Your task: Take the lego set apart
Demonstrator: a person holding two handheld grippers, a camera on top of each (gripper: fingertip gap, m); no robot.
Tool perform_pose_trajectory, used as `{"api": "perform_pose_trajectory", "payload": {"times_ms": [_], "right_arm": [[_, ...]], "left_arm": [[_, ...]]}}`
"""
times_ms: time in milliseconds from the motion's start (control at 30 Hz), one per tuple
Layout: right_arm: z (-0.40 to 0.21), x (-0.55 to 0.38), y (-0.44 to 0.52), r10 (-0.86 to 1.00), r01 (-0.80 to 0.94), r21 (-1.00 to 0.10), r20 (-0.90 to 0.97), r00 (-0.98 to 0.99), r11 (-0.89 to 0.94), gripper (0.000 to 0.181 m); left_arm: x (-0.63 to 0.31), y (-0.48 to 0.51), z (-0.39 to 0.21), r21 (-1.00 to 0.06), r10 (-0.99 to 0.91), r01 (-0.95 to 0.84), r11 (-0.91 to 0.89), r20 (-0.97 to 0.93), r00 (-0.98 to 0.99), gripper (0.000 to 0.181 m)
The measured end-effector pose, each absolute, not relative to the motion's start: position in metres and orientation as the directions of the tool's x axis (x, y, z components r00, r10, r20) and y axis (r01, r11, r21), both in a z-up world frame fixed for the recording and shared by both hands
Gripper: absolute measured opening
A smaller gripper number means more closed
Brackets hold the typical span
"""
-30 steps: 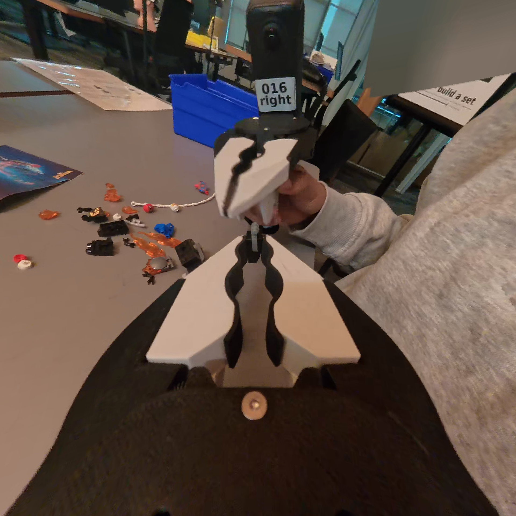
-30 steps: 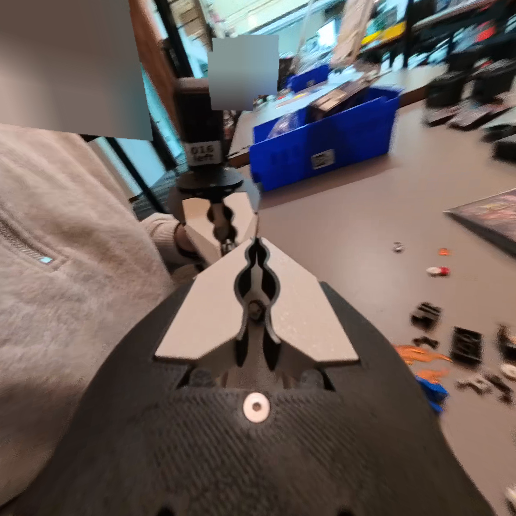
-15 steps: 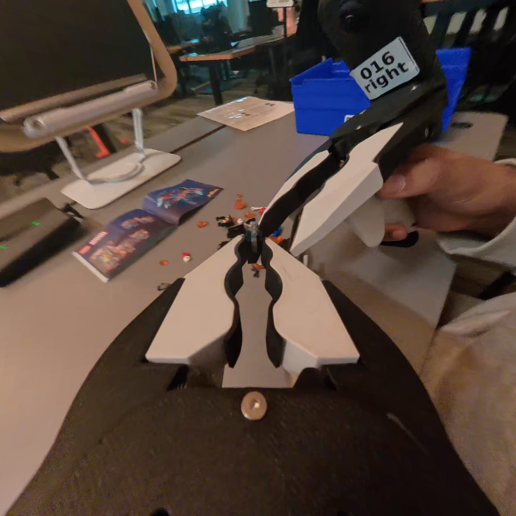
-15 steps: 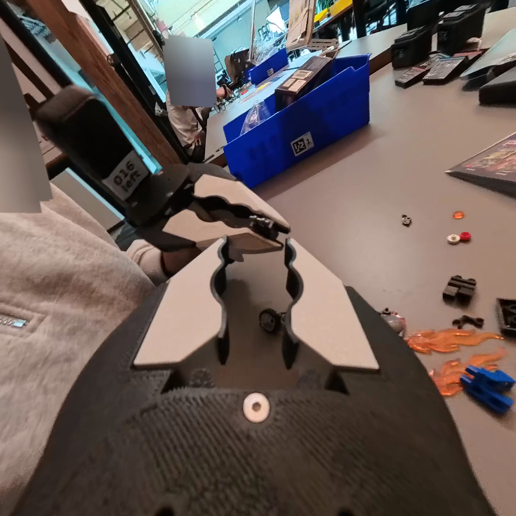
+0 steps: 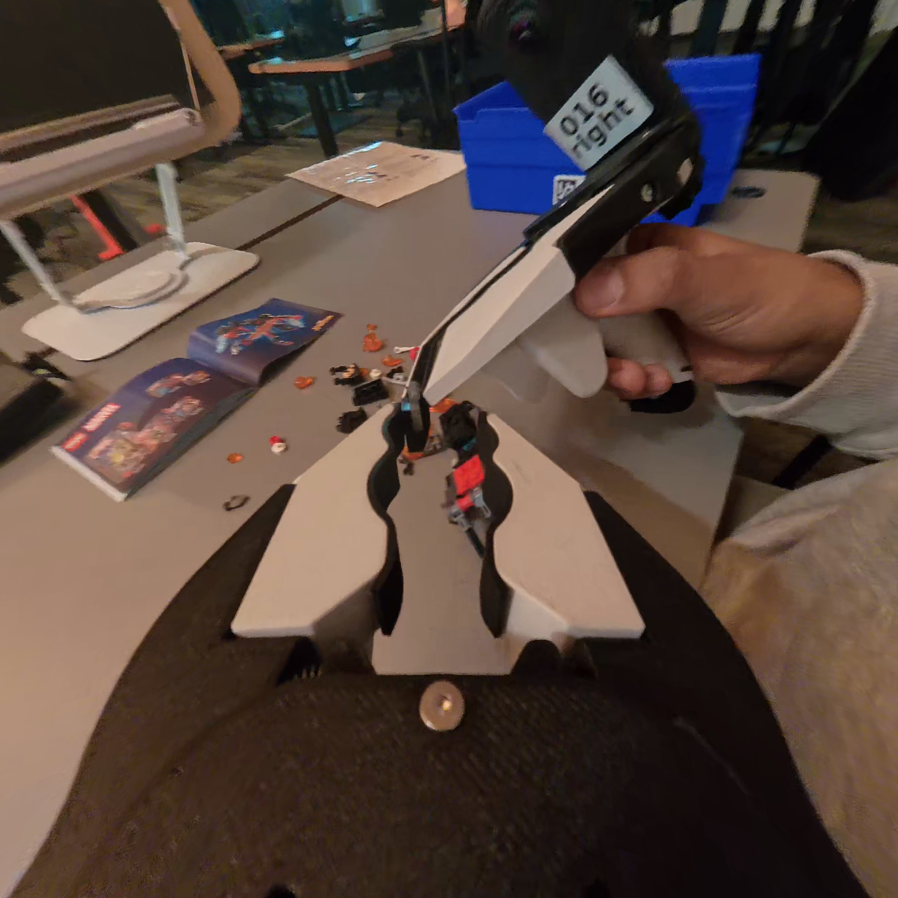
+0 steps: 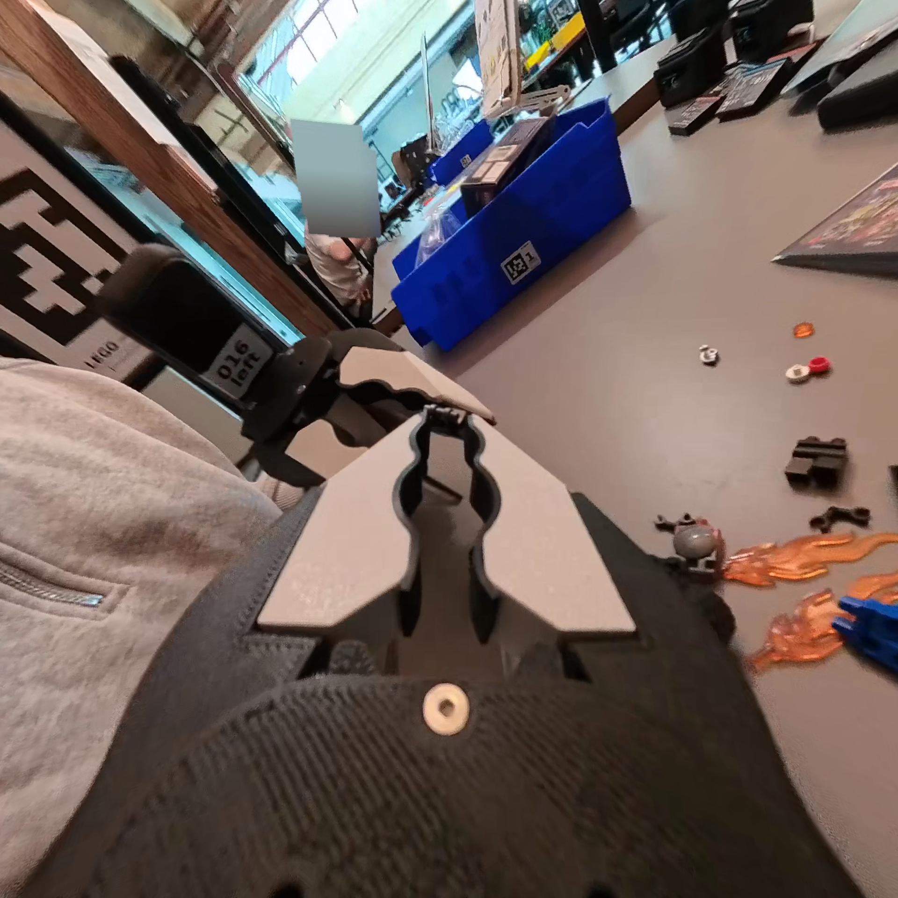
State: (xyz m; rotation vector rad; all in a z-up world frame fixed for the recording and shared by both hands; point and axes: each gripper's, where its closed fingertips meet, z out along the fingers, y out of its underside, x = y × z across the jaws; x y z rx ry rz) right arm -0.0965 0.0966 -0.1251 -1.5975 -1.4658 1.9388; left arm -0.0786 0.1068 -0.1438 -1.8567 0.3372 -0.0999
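My left gripper (image 5: 437,420) is open over the grey table (image 5: 146,559). A small red, grey and black lego piece (image 5: 465,481) sits between its fingers against the right one; I cannot tell whether it rests on the table. My right gripper (image 5: 413,396) comes in from the upper right and is shut on a small black piece (image 5: 414,418) at the left gripper's tips. In the right wrist view my right gripper (image 6: 444,418) pinches that black piece (image 6: 443,413), with the left gripper's upper finger (image 6: 403,374) just behind it.
Loose black bricks (image 5: 369,391), orange flame pieces (image 6: 787,559), a blue piece (image 6: 870,627) and red and white studs (image 5: 278,443) lie scattered ahead. An open booklet (image 5: 194,388), a blue bin (image 6: 510,252) and a monitor stand (image 5: 141,296) lie farther off. The person's grey sleeve is close by. The grippers are tip to tip, or close to it.
The left gripper has opened, and the red and grey piece now shows between its fingers. The right gripper, open half a second ago, has shut on the small black piece.
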Motion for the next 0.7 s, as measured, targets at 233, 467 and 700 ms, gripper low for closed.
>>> {"api": "perform_pose_trajectory", "payload": {"times_ms": [233,467,700], "right_arm": [[-0.122,-0.091,0.094,0.5,0.46,-0.645,-0.764,-0.408,-0.611,0.011],[-0.114,-0.082,0.092,0.49,0.473,-0.682,-0.731,-0.475,-0.558,0.01],[-0.099,-0.065,0.078,0.567,0.433,-0.838,-0.543,-0.619,-0.33,0.01]], "left_arm": [[-0.071,0.097,-0.142,-0.958,-0.388,-0.14,-0.249,-0.034,0.921,0.03],[-0.061,0.087,-0.123,-0.936,-0.522,0.206,-0.284,0.332,0.786,0.041],[-0.06,0.069,-0.099,-0.677,-0.639,0.563,-0.473,0.704,0.309,0.041]]}}
